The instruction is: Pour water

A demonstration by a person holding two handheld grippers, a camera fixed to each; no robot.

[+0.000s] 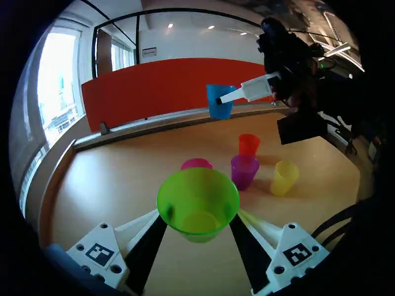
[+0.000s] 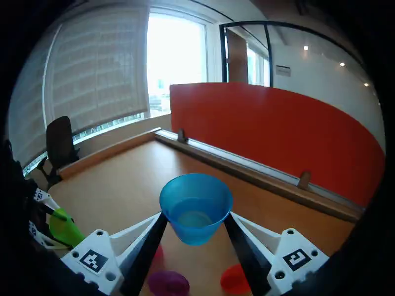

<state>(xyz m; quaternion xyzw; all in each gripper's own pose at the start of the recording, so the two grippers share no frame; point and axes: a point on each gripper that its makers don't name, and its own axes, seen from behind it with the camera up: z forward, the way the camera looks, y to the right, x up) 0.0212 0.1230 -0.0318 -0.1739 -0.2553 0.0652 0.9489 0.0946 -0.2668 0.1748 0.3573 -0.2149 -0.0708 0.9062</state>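
Your green cup (image 1: 197,204) hides most of the pink cup (image 1: 196,163). In the right gripper view the purple cup (image 2: 169,284) and orange cup (image 2: 233,279) are cut off below.

translucent glossy plastic green cup (image 1: 198,203), smooth wood-look table (image 1: 118,172)

A red partition (image 1: 158,89) stands along the far edge of the wooden tabletop (image 1: 113,177). Beyond the partition's end, bright windows (image 2: 175,64) let in daylight, with a pale blind (image 2: 94,74) and a dark office chair (image 2: 60,140) farther from it. Above the partition are a white wall (image 1: 197,44) and small ceiling lights (image 1: 170,25).
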